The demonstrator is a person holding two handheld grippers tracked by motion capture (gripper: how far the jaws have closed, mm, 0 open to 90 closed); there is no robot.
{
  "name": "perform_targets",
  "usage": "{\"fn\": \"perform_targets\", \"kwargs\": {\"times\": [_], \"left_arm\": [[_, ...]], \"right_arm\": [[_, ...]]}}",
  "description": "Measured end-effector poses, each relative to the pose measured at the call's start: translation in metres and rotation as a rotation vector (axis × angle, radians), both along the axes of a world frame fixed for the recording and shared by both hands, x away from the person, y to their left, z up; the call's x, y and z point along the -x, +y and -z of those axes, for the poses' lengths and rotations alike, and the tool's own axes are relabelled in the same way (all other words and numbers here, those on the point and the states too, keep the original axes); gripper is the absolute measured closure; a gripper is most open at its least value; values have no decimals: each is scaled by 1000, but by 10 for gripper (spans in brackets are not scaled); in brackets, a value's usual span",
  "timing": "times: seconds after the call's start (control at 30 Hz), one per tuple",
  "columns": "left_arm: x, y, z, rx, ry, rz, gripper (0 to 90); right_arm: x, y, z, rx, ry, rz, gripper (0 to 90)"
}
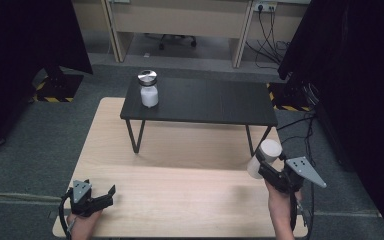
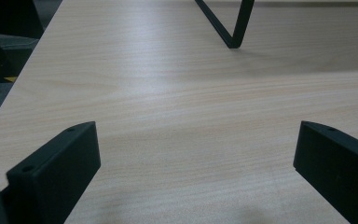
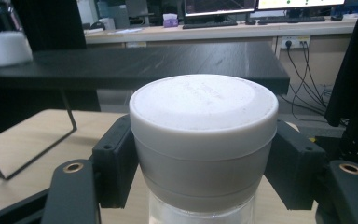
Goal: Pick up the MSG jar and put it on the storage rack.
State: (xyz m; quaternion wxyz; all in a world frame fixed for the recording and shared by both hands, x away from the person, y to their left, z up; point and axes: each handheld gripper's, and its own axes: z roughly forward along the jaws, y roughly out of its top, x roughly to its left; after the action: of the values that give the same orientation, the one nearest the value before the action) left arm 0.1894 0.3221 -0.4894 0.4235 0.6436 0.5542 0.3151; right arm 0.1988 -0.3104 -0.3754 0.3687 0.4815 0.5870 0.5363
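Note:
A jar with a white lid (image 1: 263, 156) (image 3: 204, 140) is held above the wooden table's right side, and my right gripper (image 1: 266, 169) (image 3: 203, 163) is shut on it, both pads pressing the lid's sides. The jar's clear body shows just below the lid. A second jar with a silvery lid and white contents (image 1: 148, 88) (image 3: 5, 42) stands on the left part of the low black shelf (image 1: 215, 102). My left gripper (image 1: 103, 197) (image 2: 191, 172) rests low over the wooden table (image 1: 180, 195) at its front left corner, open, with nothing between its jaws.
The black shelf stands on thin black wire legs (image 1: 136, 136) (image 2: 228, 28) across the far half of the table. Dark curtains hang at both sides. Desks, cables and a wall socket (image 1: 264, 7) lie beyond, with grey carpet around.

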Motion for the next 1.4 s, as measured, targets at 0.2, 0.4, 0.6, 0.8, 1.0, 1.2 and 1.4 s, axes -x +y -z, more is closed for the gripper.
{"fn": "perform_targets", "kwargs": {"times": [0.2,0.4,0.6,0.8,1.0,1.2,1.4], "left_arm": [[1,0,0,-2,-5,3,0],[1,-2,0,-22,-6,11,0],[0,-4,-1,-33,-2,6,0],[-1,-4,-1,-26,4,-2,0],[-1,-4,-1,-13,7,-13,0],[-2,-3,-2,-7,12,-16,0],[-2,-3,-2,-2,14,-19,0]], "right_arm": [[-8,4,-13,15,-12,0,340],[-17,6,-25,22,-12,-8,340],[-27,8,-32,18,-11,-10,340],[-37,6,-38,4,-9,-21,340],[-44,7,-46,7,-18,-28,340],[-50,6,-59,16,-29,-31,340],[-56,6,-73,24,-43,-33,340]]}}
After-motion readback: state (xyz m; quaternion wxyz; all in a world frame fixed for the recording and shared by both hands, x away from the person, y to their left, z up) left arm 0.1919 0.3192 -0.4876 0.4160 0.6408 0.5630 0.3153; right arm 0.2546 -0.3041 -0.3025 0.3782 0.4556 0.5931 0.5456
